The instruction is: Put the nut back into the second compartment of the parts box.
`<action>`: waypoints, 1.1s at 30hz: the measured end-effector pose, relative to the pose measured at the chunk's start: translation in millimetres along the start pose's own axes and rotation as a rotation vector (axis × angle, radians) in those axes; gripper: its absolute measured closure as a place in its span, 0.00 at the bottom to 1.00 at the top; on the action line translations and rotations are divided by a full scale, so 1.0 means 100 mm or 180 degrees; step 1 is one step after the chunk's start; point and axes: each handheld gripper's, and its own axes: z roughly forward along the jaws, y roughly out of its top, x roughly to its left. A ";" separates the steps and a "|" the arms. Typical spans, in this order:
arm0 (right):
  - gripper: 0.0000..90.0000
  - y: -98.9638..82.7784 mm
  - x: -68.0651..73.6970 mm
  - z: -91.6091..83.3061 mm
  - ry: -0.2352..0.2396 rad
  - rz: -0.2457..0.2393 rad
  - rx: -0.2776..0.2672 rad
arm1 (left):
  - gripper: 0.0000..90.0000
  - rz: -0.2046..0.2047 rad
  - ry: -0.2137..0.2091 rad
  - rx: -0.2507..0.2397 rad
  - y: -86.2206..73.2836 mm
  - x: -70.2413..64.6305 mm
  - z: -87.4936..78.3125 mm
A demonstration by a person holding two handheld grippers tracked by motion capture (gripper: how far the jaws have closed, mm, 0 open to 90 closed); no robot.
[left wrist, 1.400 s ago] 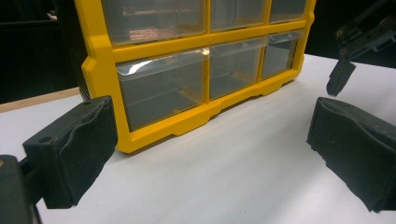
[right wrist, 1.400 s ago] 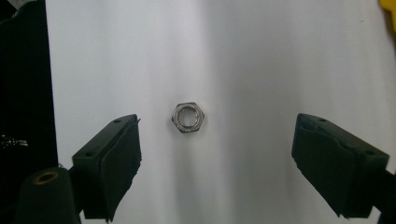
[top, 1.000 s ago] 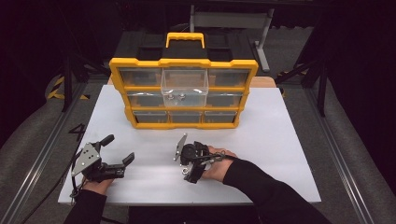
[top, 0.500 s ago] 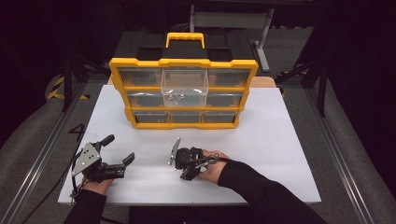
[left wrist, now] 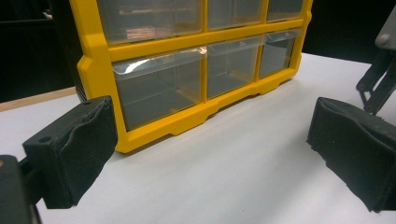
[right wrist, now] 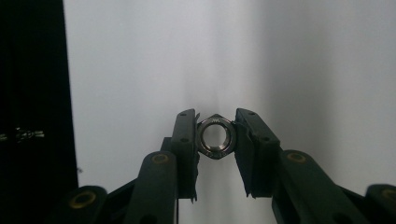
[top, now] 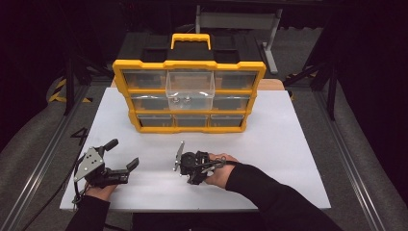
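Observation:
A yellow and black organizer (top: 188, 96) with clear drawers stands at the back of the white table (top: 269, 144); its middle drawer (top: 190, 91) is pulled out and holds a few small metal parts. My right gripper (top: 185, 166) lies low over the table's front middle, shut on a silver hex nut (right wrist: 214, 136) held between its pads (right wrist: 187, 135) just above the white surface. My left gripper (top: 122, 166) rests at the front left, jaws wide open with nothing between them; its pads (left wrist: 74, 149) face the organizer's bottom drawers (left wrist: 159, 93).
The table's front and left edges lie close to both hands. Black metal frame rails (top: 43, 159) run along the left side, and a stand (top: 235, 21) rises behind the organizer. In the left gripper view the right gripper's linkage (left wrist: 378, 79) shows at the right edge.
The right gripper has slid a little to the left and lower over the table. The left gripper has stayed put.

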 end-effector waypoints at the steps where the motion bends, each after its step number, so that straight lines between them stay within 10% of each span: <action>1: 0.78 0.00 0.00 -0.03 0.0004 -0.0001 -0.0012 | 0.03 0.0000 0.0001 0.0000 0.00 0.00 0.00; 33: 0.78 0.22 -0.02 -1.57 -0.0208 -0.0207 -0.0157 | 0.03 -0.0004 0.0007 -0.0002 0.00 0.00 0.00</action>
